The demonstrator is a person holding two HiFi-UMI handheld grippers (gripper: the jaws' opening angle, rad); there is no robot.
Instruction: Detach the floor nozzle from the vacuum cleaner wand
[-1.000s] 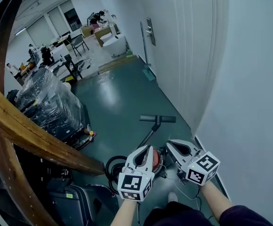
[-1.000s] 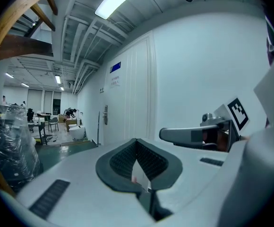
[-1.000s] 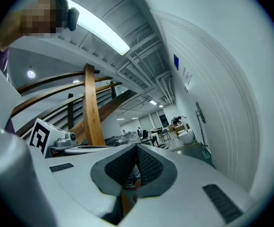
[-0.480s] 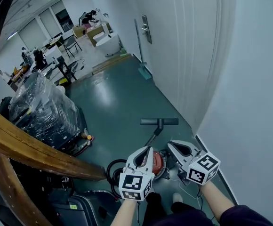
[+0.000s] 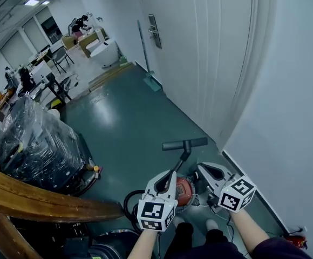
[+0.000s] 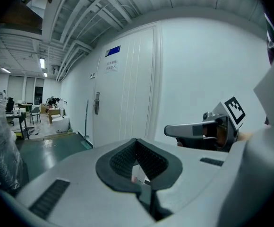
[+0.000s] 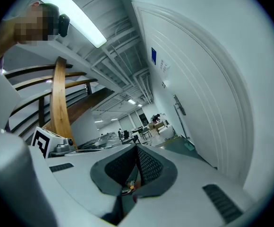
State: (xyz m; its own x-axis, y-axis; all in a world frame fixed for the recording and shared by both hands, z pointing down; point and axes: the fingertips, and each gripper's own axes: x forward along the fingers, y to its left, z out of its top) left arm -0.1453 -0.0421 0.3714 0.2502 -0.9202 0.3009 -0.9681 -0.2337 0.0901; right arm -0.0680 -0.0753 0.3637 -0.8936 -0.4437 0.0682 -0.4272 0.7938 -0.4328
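The dark T-shaped floor nozzle [image 5: 184,143] lies on the green floor near the white wall. Its wand [image 5: 180,161] runs back toward me to a red vacuum canister [image 5: 185,190] with a black hose [image 5: 128,201] coiled at its left. My left gripper [image 5: 167,173] is shut and empty, held above the canister, short of the nozzle. Just to its right, my right gripper [image 5: 202,167] is also shut with nothing in it. In the left gripper view the shut jaws [image 6: 137,142] point at the white door, with the right gripper [image 6: 198,129] beside them. The right gripper view shows only its shut jaws [image 7: 137,148].
A plastic-wrapped pallet [image 5: 32,144] stands on the left, and a curved wooden rail [image 5: 43,204] crosses the lower left. The white door and wall [image 5: 210,58] close off the right side. The person's shoes [image 5: 181,226] are just behind the canister. Desks and people are far back.
Both grippers stayed shut and moved forward and down together. The view swung, so the wooden rail slid to the lower left and the nozzle sits a little lower in the frame.
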